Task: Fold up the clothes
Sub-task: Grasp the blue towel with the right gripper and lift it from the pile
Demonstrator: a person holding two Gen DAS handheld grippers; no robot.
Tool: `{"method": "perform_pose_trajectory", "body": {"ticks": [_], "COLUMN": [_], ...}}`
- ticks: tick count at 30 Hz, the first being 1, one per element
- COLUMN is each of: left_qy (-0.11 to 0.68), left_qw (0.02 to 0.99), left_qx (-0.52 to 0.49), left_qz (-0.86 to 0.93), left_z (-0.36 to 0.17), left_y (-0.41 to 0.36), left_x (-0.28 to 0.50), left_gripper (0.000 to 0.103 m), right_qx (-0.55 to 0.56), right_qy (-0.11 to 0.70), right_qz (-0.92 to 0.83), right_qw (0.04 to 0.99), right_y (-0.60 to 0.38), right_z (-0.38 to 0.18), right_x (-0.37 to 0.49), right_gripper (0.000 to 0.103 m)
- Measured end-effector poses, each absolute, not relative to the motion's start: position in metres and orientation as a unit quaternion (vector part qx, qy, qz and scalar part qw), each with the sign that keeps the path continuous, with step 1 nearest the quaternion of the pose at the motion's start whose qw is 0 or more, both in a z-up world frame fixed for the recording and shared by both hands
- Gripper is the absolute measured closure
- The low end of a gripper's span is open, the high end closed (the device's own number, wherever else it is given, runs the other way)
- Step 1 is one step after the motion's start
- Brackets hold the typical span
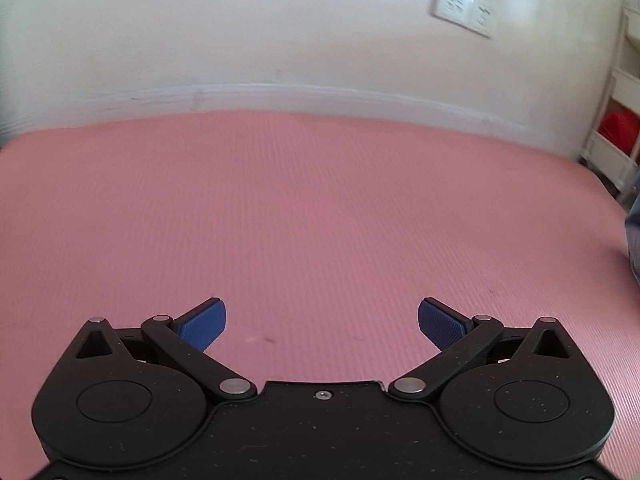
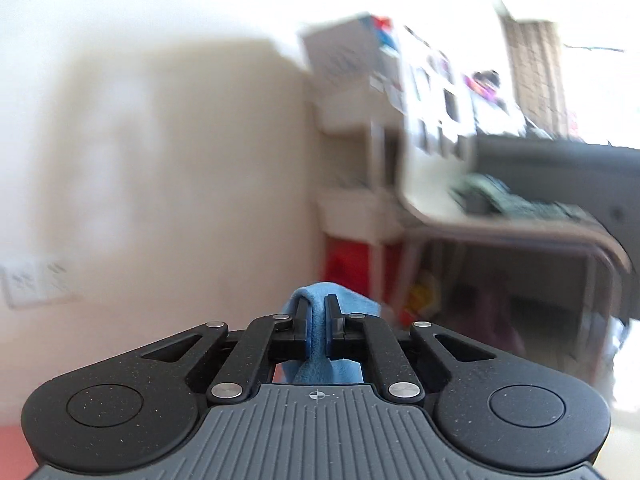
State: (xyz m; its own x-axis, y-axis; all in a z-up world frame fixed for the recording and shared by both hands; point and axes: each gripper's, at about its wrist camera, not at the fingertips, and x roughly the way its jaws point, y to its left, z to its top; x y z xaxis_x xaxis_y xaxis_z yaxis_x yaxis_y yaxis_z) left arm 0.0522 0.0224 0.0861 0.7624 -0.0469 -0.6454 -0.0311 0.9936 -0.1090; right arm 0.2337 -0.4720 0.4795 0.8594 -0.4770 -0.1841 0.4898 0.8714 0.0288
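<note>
Pointing nearly level, right gripper [image 2: 319, 312] pinches blue cloth [image 2: 316, 332].

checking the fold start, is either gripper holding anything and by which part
The right gripper pinches a blue cloth at a bunched fold; the left gripper is open and empty.

Two claws are showing, the left claw [image 1: 322, 322] and the right claw [image 2: 318, 322]. One blue cloth [image 2: 316, 344] is sitting in the right one. One pink mat [image 1: 304, 216] is lying below, and one white wall plate [image 1: 464, 8] is showing at two o'clock.
</note>
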Motion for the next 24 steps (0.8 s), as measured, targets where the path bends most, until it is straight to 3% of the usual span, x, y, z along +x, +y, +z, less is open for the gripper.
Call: {"method": "perform_pose_trajectory", "body": {"ticks": [9,15,20,24], "left_qy": [0.334,0.338,0.339,0.351], "left_qw": [0.941,0.938,0.94,0.936], "left_qx": [-0.047,-0.075,-0.049,-0.04], "left_qz": [0.018,0.025,0.01,0.008], "left_z": [0.108,0.109,0.111,0.108], "left_y": [0.044,0.038,0.029,0.028], "left_x": [0.044,0.054,0.051,0.05], "left_gripper": [0.001,0.001,0.001,0.001], "right_qx": [0.029,0.003,0.007,0.023], "right_qy": [0.052,0.082,0.143,0.222], "right_qz": [-0.089,-0.06,-0.046,-0.07], "right_qw": [0.994,0.995,0.989,0.972], "right_y": [-0.37,-0.342,-0.341,-0.365], "right_z": [0.506,0.541,0.509,0.444], "right_x": [0.259,0.28,0.279,0.269], "right_gripper": [0.101,0.101,0.101,0.1]}}
